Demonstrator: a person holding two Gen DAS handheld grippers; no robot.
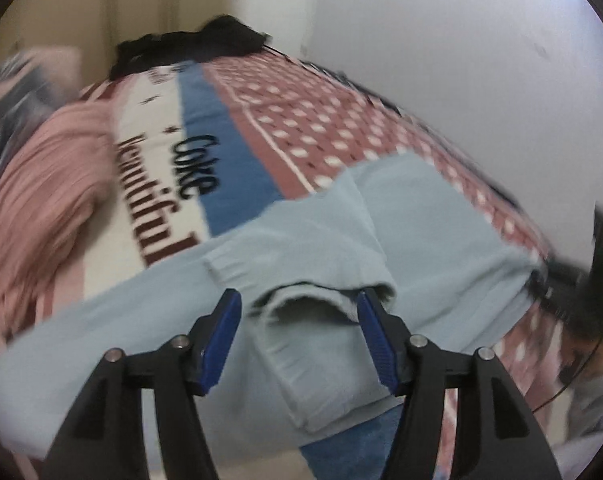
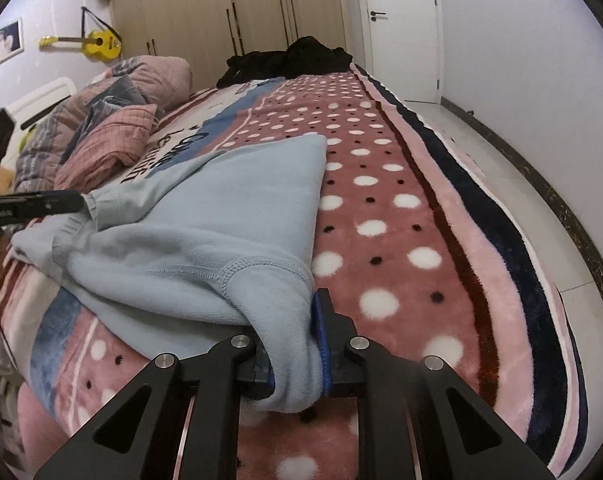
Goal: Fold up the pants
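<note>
Light blue sweatpants (image 1: 309, 240) lie folded across a patterned blanket (image 1: 301, 120) on a bed. My left gripper (image 1: 297, 312) is open, its blue pads on either side of a ribbed cuff (image 1: 301, 300), not closed on it. In the right wrist view the pants (image 2: 237, 208) lie spread over the blanket (image 2: 401, 220). My right gripper (image 2: 293, 344) is shut on a bunched edge of the pants at the waistband seam. The left gripper (image 2: 41, 204) shows at the far left by the other cuff.
Pink and grey pillows (image 2: 109, 132) lie at the left. A black garment pile (image 2: 289, 60) sits at the bed's far end. A white floor (image 2: 521, 184) and wall run along the right. Wardrobes, a door and a yellow guitar (image 2: 97, 42) stand behind.
</note>
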